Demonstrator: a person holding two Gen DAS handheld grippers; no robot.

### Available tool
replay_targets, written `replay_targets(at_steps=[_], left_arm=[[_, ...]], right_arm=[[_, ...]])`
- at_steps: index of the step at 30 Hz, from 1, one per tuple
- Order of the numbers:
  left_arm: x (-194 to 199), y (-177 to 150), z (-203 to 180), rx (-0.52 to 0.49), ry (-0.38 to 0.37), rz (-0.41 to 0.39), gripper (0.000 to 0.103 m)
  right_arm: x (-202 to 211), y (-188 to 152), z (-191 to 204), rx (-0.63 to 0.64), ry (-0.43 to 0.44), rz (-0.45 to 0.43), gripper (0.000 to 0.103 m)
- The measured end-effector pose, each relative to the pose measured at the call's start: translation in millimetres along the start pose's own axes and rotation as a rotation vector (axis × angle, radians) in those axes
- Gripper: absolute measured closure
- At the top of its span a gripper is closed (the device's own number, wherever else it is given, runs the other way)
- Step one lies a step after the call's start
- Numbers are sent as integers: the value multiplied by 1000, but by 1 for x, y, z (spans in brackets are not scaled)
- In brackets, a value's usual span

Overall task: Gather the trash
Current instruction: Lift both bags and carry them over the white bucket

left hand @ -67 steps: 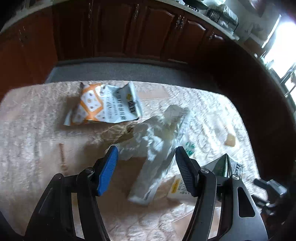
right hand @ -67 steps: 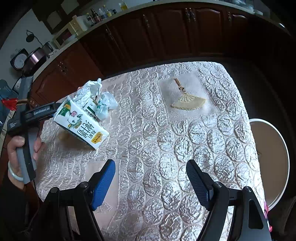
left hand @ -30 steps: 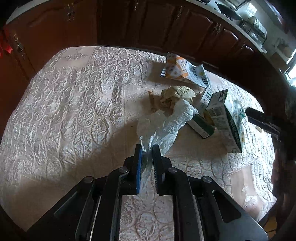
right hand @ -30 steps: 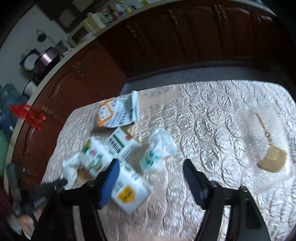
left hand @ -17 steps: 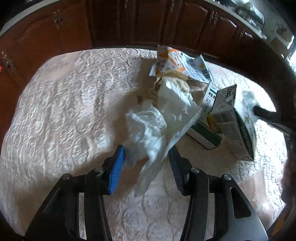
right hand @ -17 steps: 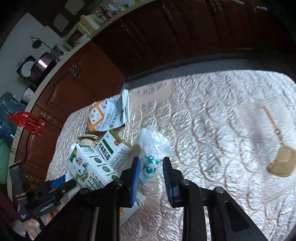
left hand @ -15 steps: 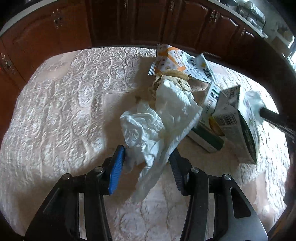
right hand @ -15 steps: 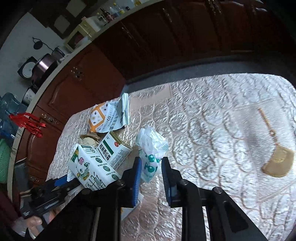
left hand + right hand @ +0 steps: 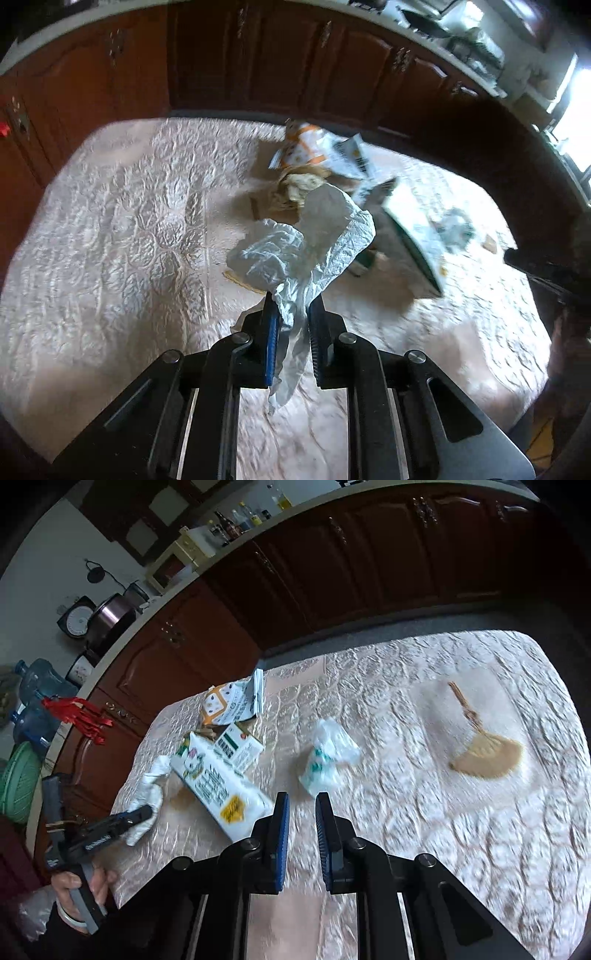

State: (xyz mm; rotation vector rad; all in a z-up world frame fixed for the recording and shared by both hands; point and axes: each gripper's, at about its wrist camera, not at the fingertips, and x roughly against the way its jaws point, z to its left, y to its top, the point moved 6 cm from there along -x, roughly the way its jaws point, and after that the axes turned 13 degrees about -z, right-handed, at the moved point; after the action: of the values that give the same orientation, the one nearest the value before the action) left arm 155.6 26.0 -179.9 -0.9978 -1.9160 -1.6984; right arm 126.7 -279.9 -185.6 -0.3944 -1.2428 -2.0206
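Note:
My left gripper (image 9: 291,306) is shut on a crumpled white paper towel (image 9: 306,243), which lifts off the table; it also shows in the right wrist view (image 9: 151,794). Beyond it lie a brown paper wad (image 9: 299,181), an orange-and-white snack bag (image 9: 317,151) and a white milk carton (image 9: 413,229). My right gripper (image 9: 301,805) is nearly shut and empty, just short of a small white-and-green plastic wrapper (image 9: 328,757). The milk carton (image 9: 218,790), a green-and-white box (image 9: 240,746) and the snack bag (image 9: 232,701) lie to its left.
The table has a quilted pink cloth (image 9: 424,812) with a fan pattern (image 9: 484,753) at right. Dark wooden cabinets (image 9: 332,572) stand behind. Water jugs (image 9: 33,698) and a green basin (image 9: 18,782) are at far left.
My left gripper opened, then shut again on the paper towel. My right gripper, closed around the small wrapper half a second ago, has pulled back without it; the wrapper lies on the table.

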Motion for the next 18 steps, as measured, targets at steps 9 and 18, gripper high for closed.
replay_targets(at_steps=[9,18], left_arm=[[51,5,-53,-52,-52,-81,91],[57,4,-95,-134,-103,-84,91]], right_arm=[[-32,4,-2,-33,-76,15,50],[-76,6,-13,-73,-102,46,90]])
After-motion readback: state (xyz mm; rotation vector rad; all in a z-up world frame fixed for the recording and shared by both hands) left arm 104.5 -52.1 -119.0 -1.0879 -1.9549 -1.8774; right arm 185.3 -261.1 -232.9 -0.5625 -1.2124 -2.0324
